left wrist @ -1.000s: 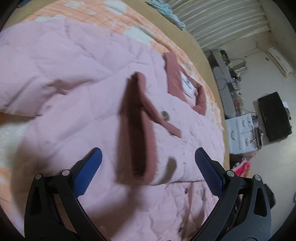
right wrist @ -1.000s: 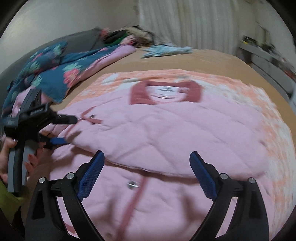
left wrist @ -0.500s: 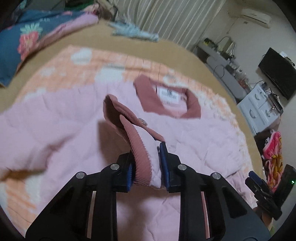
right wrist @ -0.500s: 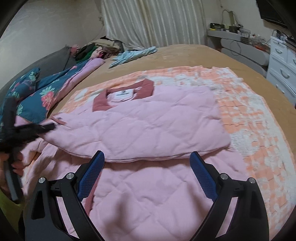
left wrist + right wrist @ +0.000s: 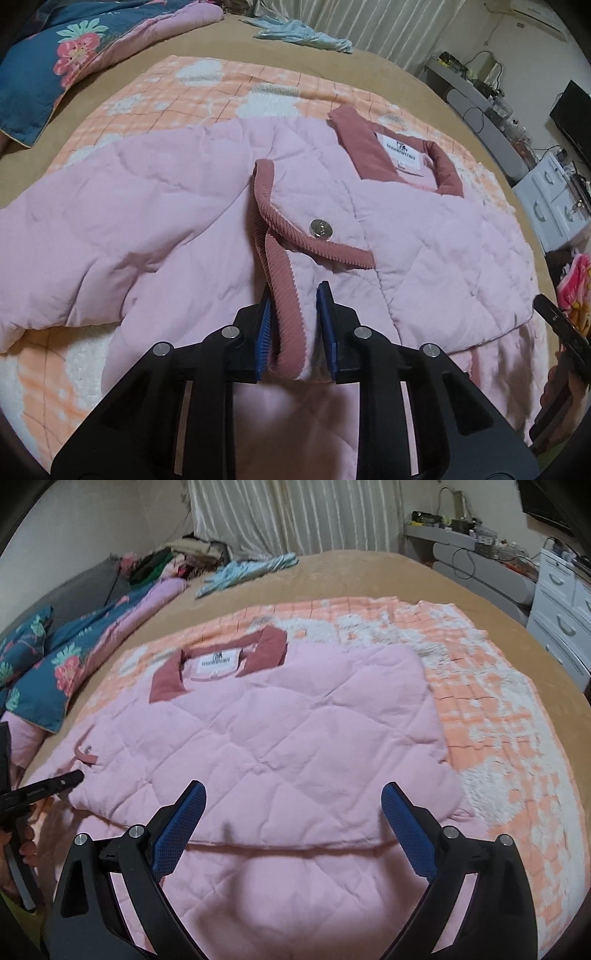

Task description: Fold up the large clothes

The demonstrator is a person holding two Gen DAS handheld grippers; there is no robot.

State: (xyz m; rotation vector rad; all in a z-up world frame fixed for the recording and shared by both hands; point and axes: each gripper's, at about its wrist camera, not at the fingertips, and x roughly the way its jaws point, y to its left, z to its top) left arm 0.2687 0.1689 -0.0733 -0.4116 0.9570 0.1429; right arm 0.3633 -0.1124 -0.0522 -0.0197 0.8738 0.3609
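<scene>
The pink quilted jacket (image 5: 424,236) lies spread on the orange and white blanket (image 5: 498,709) on the bed. The left gripper (image 5: 295,325) has just squeezed onto the jacket's ribbed cuff (image 5: 286,314) and grips it. The right gripper (image 5: 291,830) hangs wide open over the jacket, holding nothing.

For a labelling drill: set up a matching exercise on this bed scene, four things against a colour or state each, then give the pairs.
1 left claw
2 right claw
3 collar
4 snap button

A silver
B open, nothing between the pads
C dusty rose, around a white label
D shut on the ribbed cuff of the pink jacket

Pairs: 1-D, 2-B, 3-C, 4-A
</scene>
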